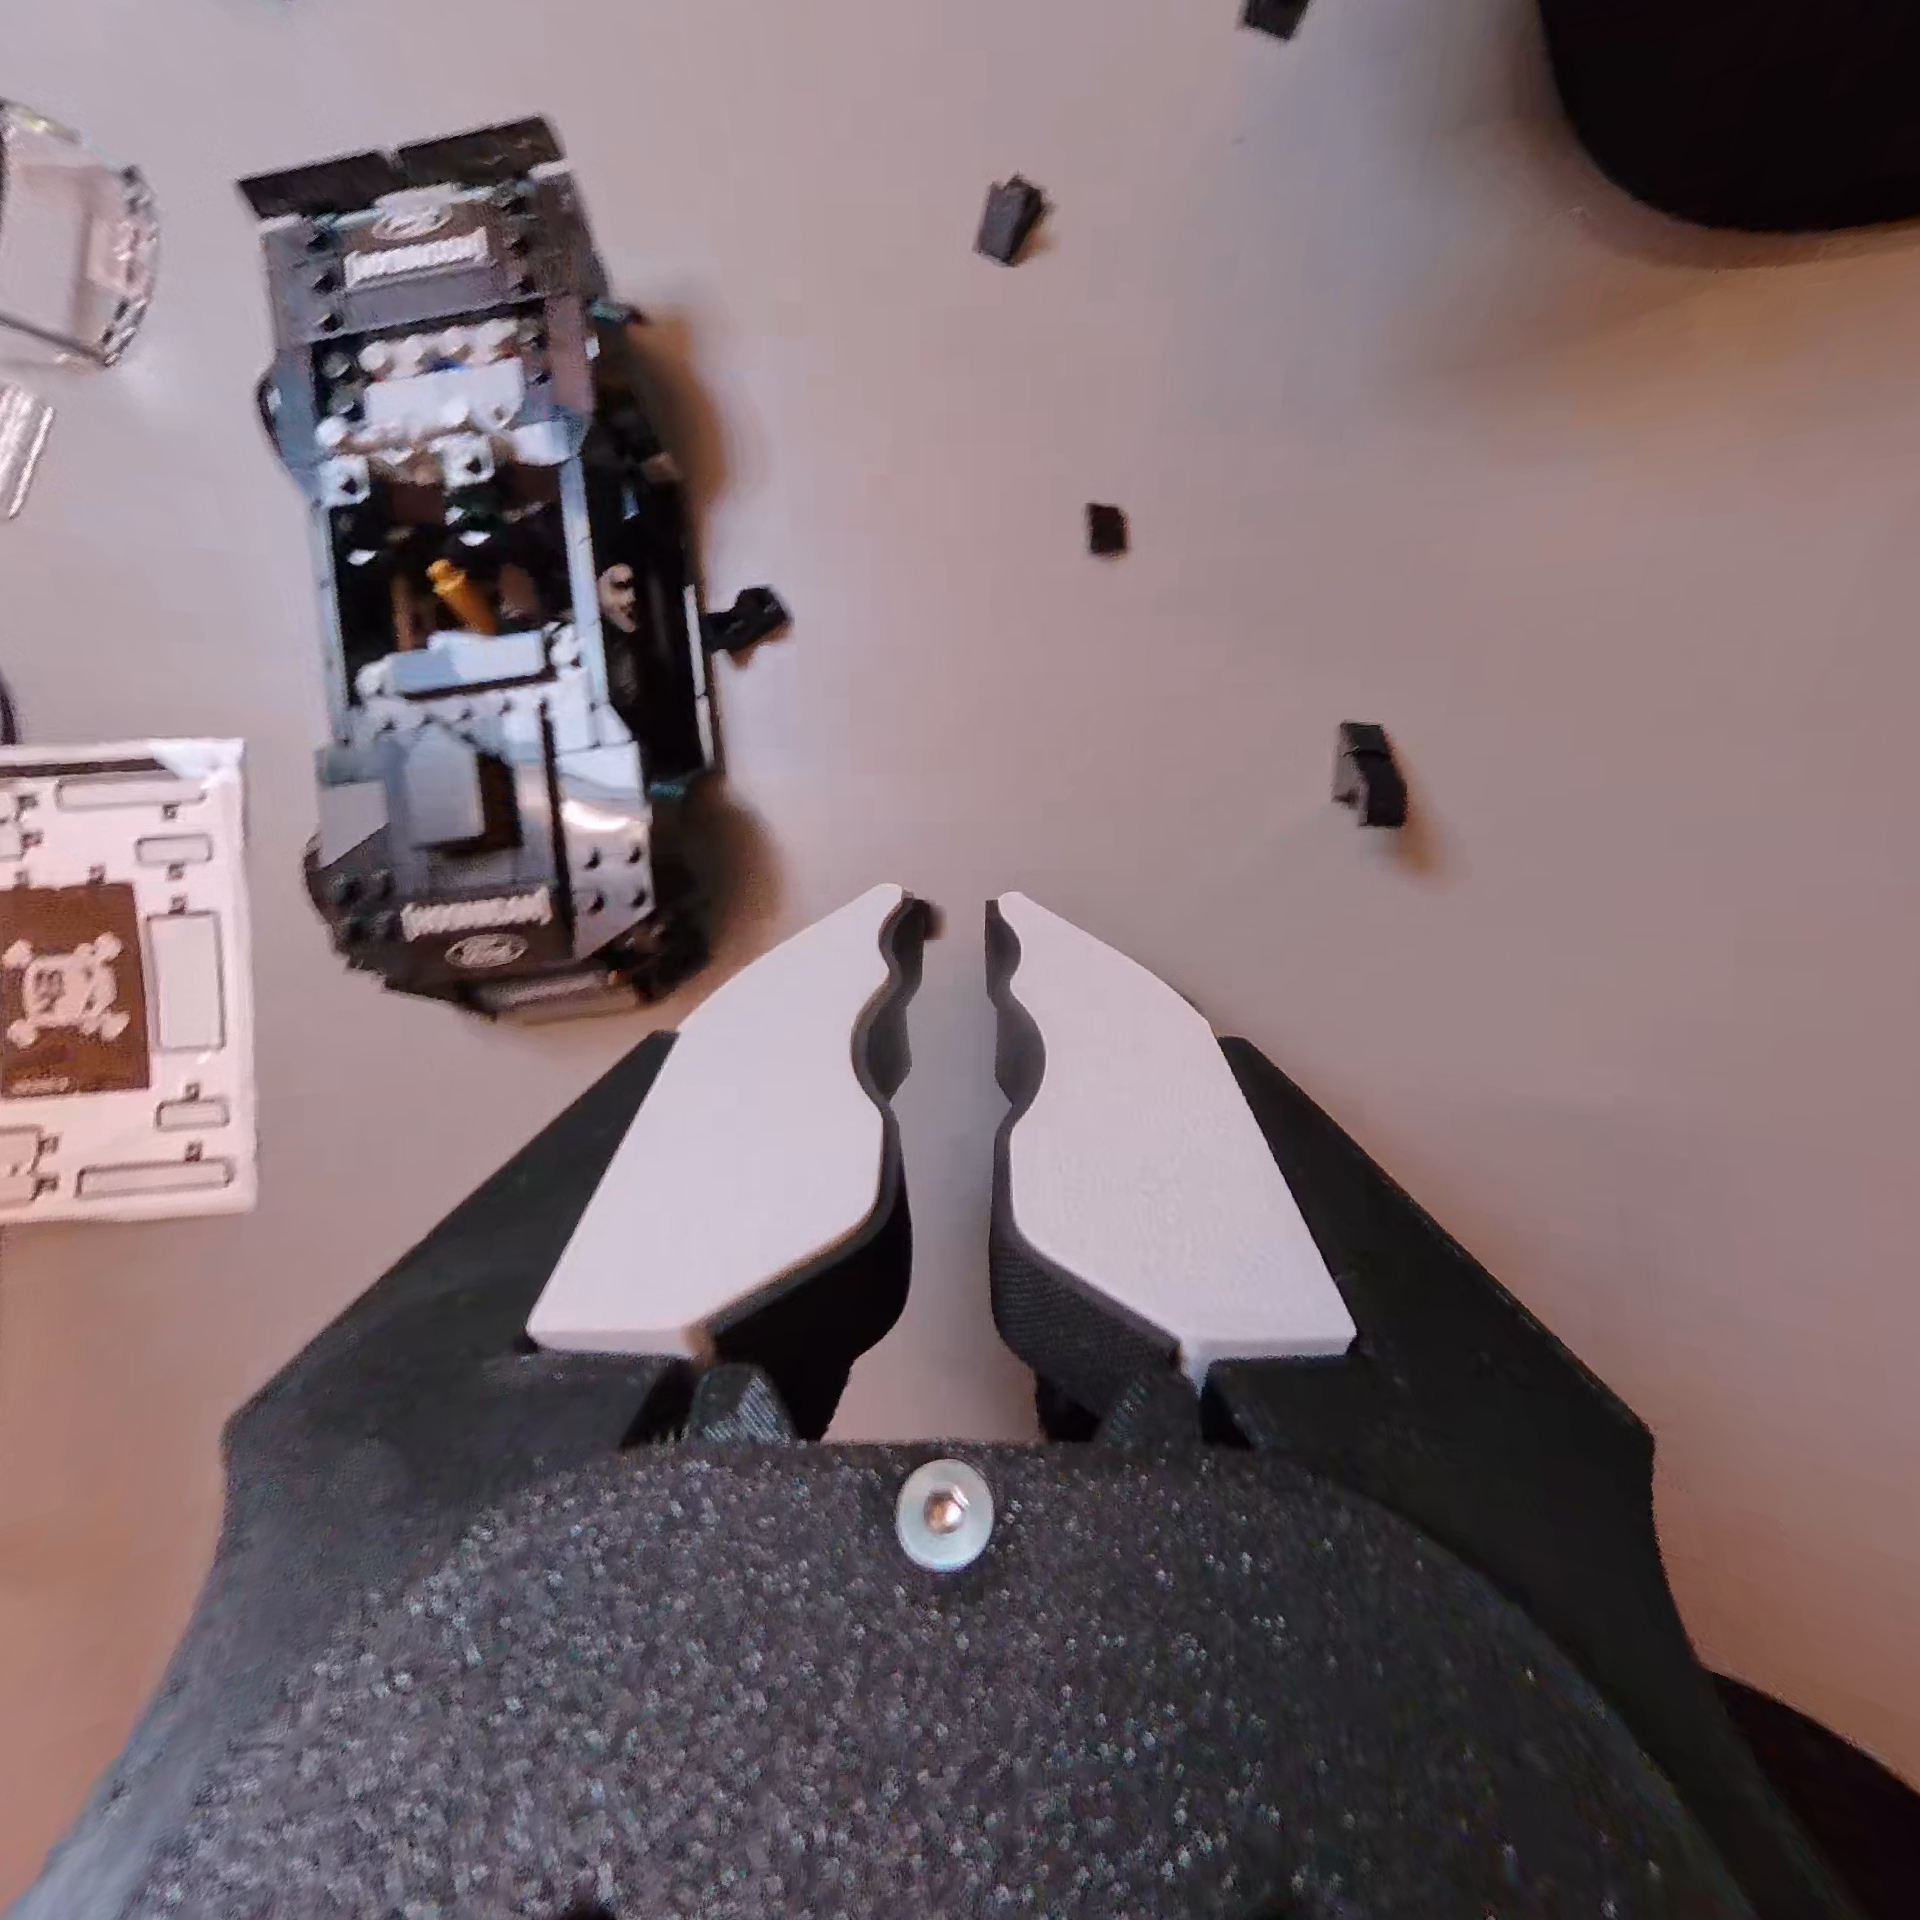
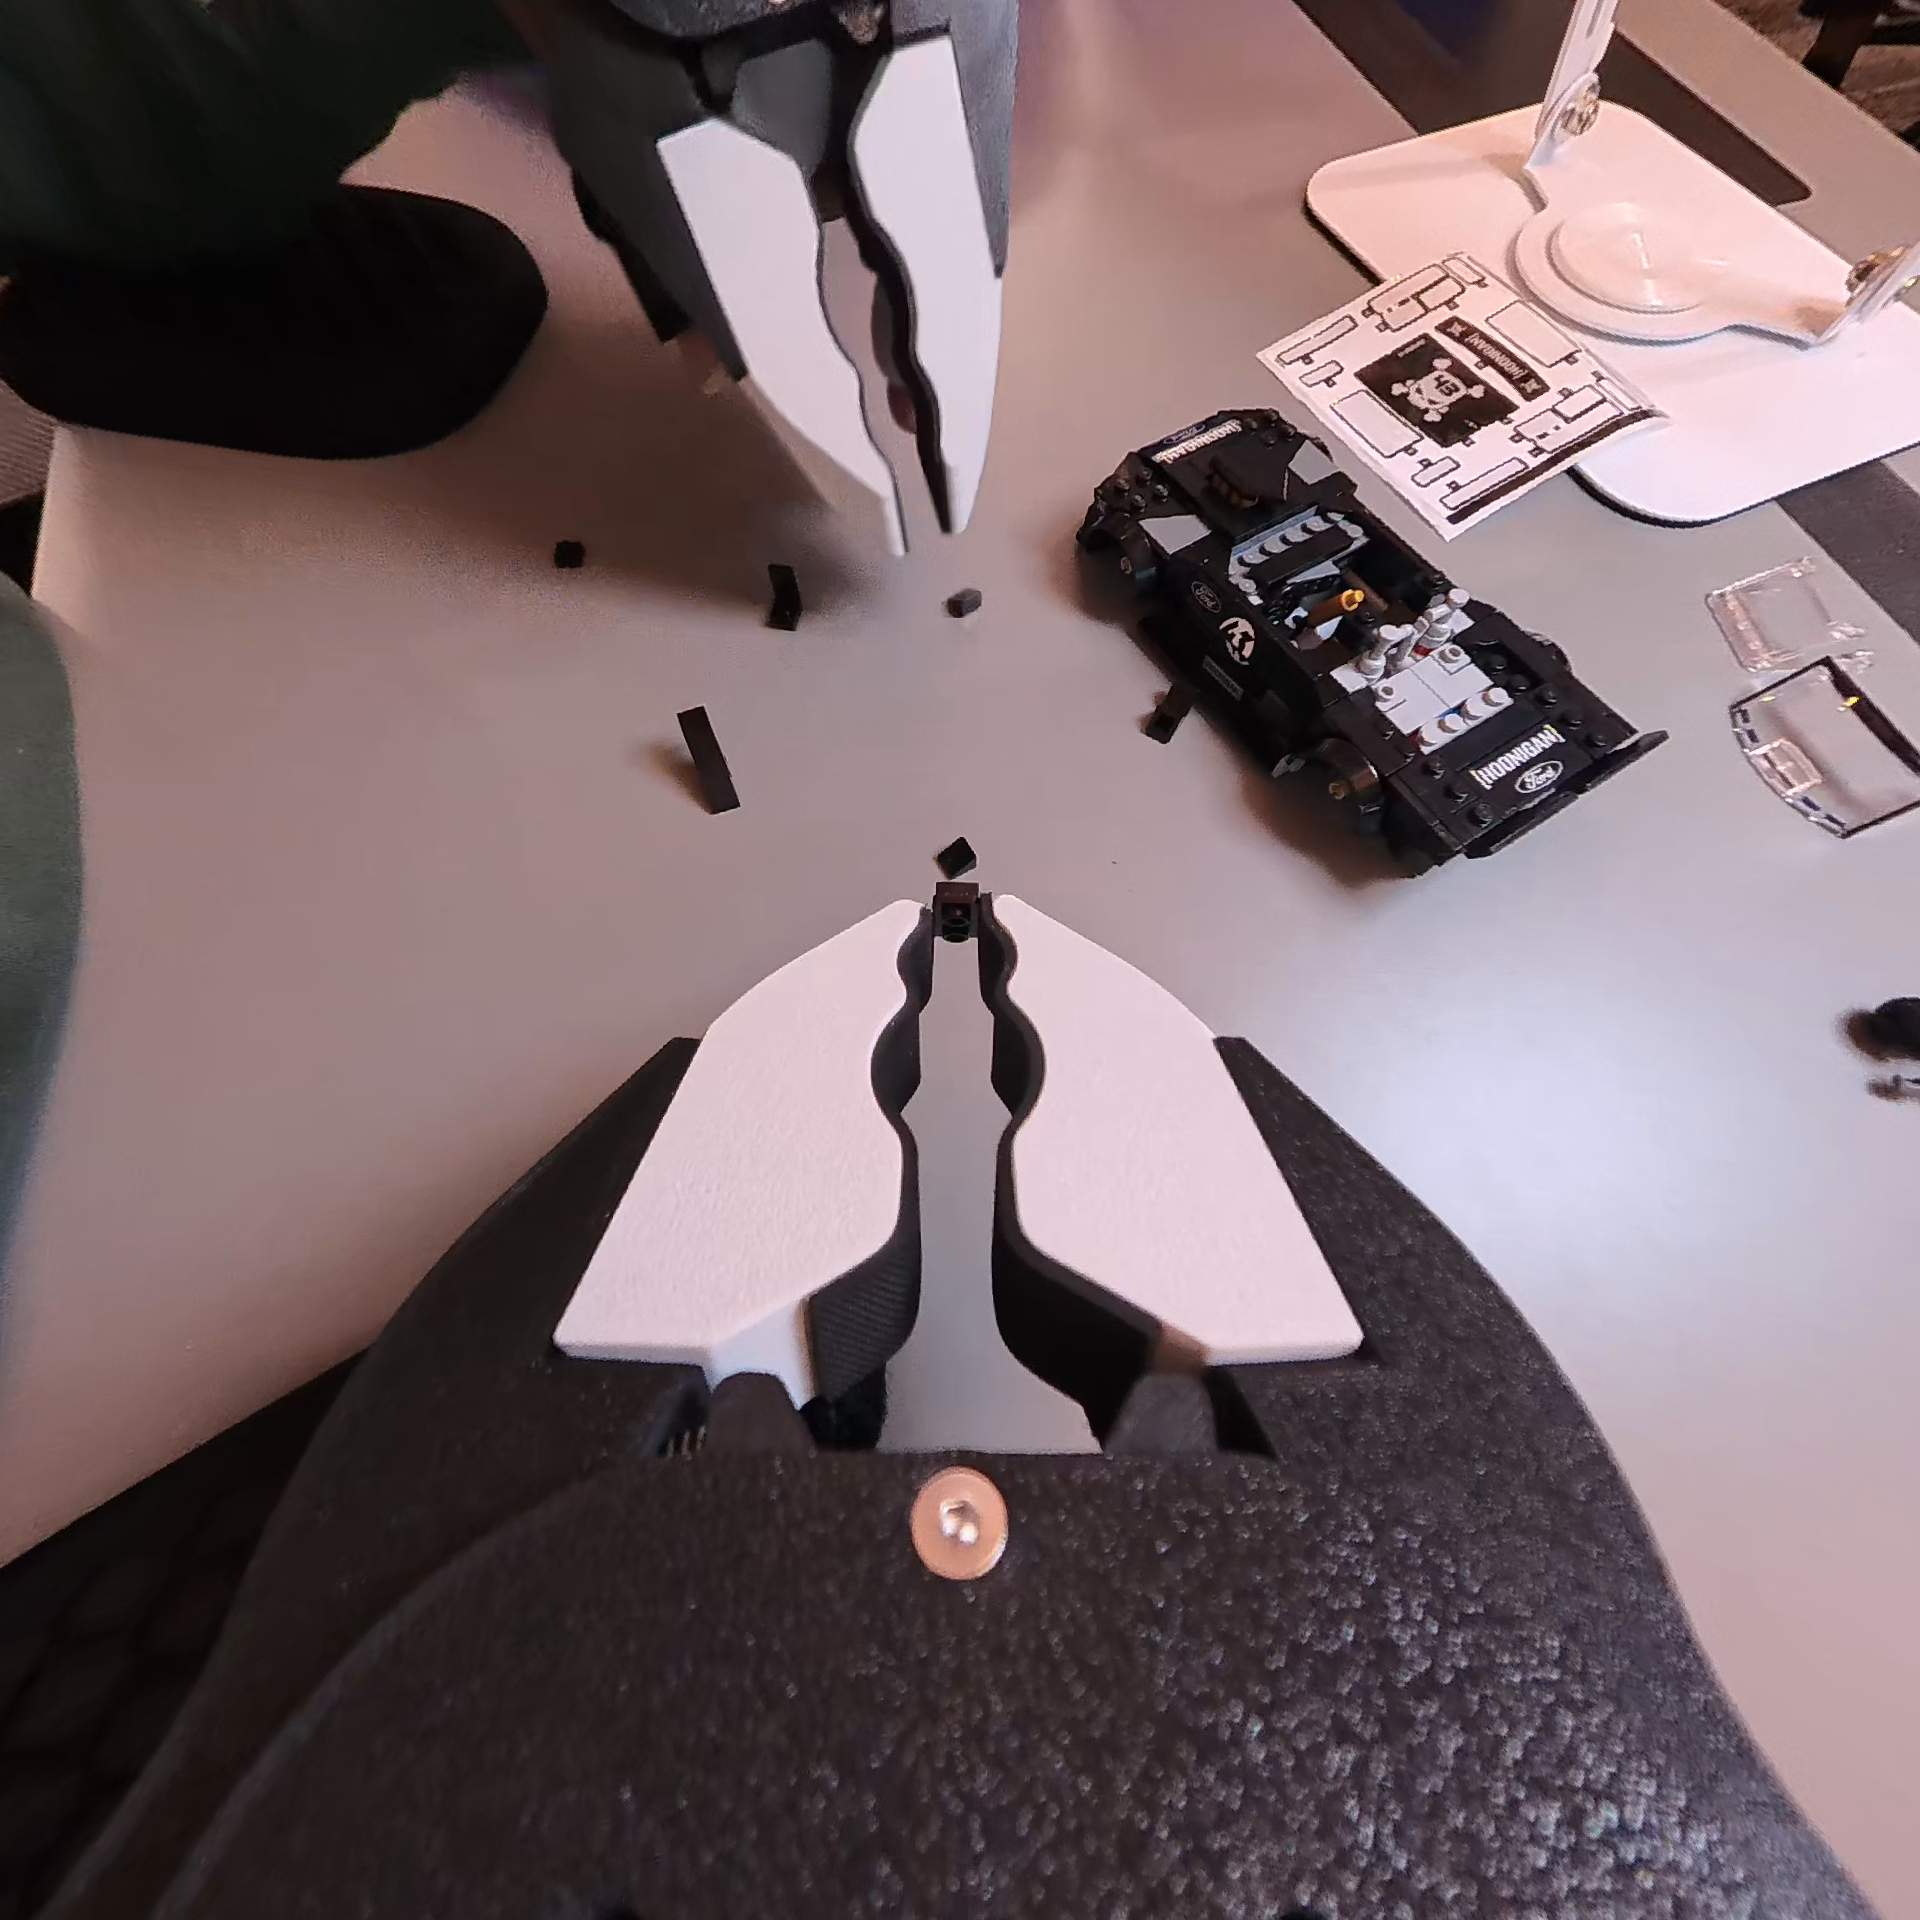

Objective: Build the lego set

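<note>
right gripper (image 2: 958,914) pinches a tiny black brick (image 2: 958,906) by its very tips, left gripper (image 1: 951,914) narrowly parted and empty; any twist could flick the brick away from the half-built car (image 2: 1382,665).

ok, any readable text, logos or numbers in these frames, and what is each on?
I don't quote writing; this is where it sits.
Lego car: white lettering and an oval badge on each end panel, and a white mark on the side.
Sticker sheet: lettering on the dark skull panel, too small to read.
Nothing else bears text.
</note>
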The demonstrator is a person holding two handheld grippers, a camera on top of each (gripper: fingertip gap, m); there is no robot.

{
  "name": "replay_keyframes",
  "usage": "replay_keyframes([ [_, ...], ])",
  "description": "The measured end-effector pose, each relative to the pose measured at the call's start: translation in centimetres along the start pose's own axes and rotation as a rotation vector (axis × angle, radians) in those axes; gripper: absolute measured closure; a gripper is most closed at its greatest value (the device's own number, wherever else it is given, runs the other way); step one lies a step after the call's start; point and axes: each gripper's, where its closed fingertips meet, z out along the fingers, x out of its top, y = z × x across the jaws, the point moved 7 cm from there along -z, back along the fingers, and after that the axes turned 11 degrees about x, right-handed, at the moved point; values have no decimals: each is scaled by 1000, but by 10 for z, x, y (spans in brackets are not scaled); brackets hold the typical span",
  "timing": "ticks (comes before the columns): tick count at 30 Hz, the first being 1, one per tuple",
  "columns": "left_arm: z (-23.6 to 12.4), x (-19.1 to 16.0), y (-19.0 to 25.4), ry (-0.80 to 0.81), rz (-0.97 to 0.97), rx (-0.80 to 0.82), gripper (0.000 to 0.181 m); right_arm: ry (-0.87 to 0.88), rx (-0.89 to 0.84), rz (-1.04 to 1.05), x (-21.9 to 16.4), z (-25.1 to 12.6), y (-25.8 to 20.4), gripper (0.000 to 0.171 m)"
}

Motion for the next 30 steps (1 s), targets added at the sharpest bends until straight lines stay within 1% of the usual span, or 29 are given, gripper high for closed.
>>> replay_keyframes([
  [3,0,-9,-11,-19,-33,5,170,-4,2,0,0,1,0,163],
  [6,6,-14,-11,-34,-52,-14,169,-6,5,0,0,2,0,163],
  [14,19,-11,-6,-31,-76,-27,168,-9,20,1,-1,6,-1,163],
  [20,22,-14,-4,-49,-67,-26,170,-13,30,0,-1,8,-3,163],
  [23,23,-14,-2,-41,-60,-18,173,-11,34,0,-1,9,-3,163],
  [30,21,-15,-1,-12,-52,11,173,2,66,3,1,15,-6,163],
])
